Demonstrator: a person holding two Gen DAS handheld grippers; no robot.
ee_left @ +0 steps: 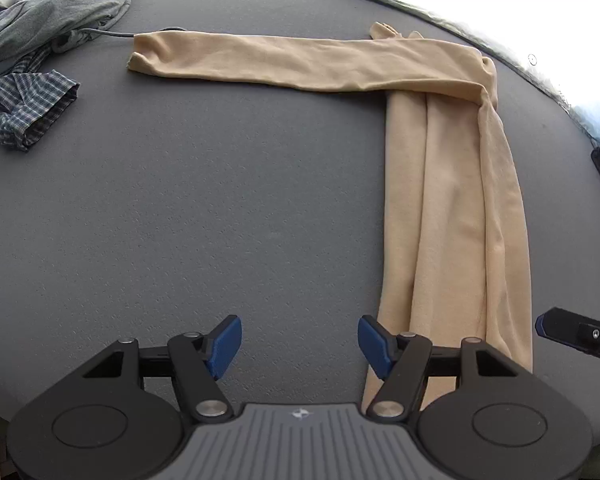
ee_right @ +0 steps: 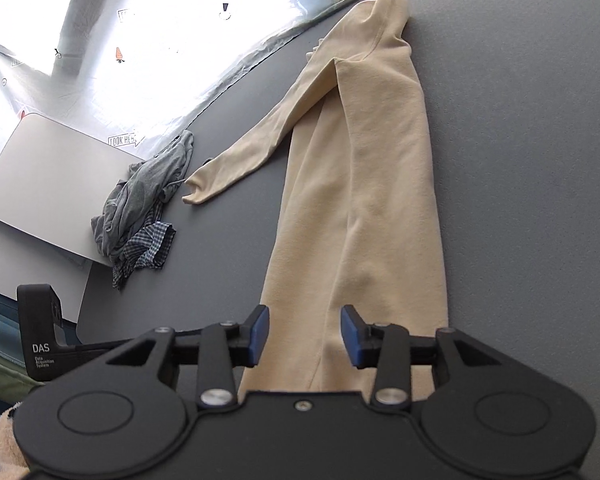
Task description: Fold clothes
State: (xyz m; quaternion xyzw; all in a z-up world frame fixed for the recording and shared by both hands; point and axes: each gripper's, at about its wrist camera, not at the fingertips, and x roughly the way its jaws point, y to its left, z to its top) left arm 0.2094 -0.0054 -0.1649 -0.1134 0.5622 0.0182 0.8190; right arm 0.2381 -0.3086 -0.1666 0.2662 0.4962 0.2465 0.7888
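Observation:
A beige long-sleeved top [ee_left: 452, 200] lies on the grey table [ee_left: 220, 200], folded into a narrow strip that runs away from me. One sleeve [ee_left: 300, 60] stretches off to the left across the far side. My left gripper [ee_left: 300, 346] is open over bare table, its right finger beside the strip's near left edge. In the right wrist view the same top [ee_right: 360, 180] lies below my right gripper [ee_right: 304, 334], which is open above the near hem; its pads stand apart and press on nothing. One finger of the right gripper [ee_left: 572, 332] shows at the right edge of the left wrist view.
A crumpled grey garment [ee_left: 52, 12] and a plaid cloth [ee_left: 24, 108] are piled at the far left, with a thin cable [ee_left: 108, 33] next to them. A closed silver laptop [ee_right: 48, 176] sits beyond that pile. A pale carrot-print sheet [ee_right: 160, 40] borders the table's far edge.

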